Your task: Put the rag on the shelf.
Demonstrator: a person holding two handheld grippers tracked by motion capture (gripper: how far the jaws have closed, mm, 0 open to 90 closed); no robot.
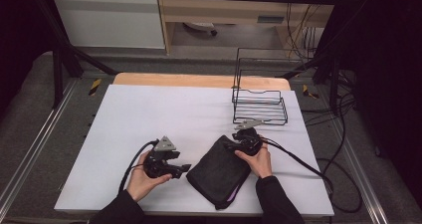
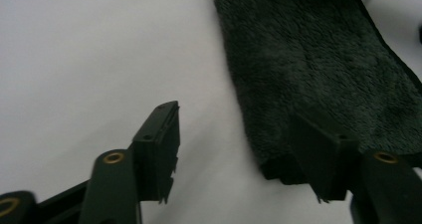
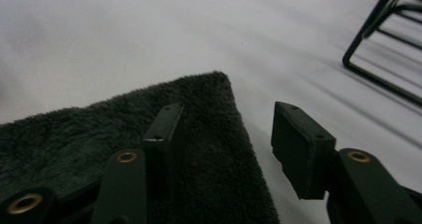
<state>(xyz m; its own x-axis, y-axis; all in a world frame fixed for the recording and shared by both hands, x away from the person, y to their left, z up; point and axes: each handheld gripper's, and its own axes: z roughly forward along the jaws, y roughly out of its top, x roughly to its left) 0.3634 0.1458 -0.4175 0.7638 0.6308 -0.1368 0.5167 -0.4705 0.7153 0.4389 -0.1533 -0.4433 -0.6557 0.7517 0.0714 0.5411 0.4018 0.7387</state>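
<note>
High view: white table top (image 1: pixel 164 114) set on wooden board, grey carpet floor and black frame seen around. Dark folded towel (image 1: pixel 219 171) laid near right of centre, black wire rack (image 1: pixel 260 107) placed farther right. Left gripper (image 1: pixel 185 168) held beside towel's left edge, jaws spread, nothing pinched. Right gripper (image 1: pixel 233 145) held over towel's far corner, jaws spread, nothing clamped.
</note>
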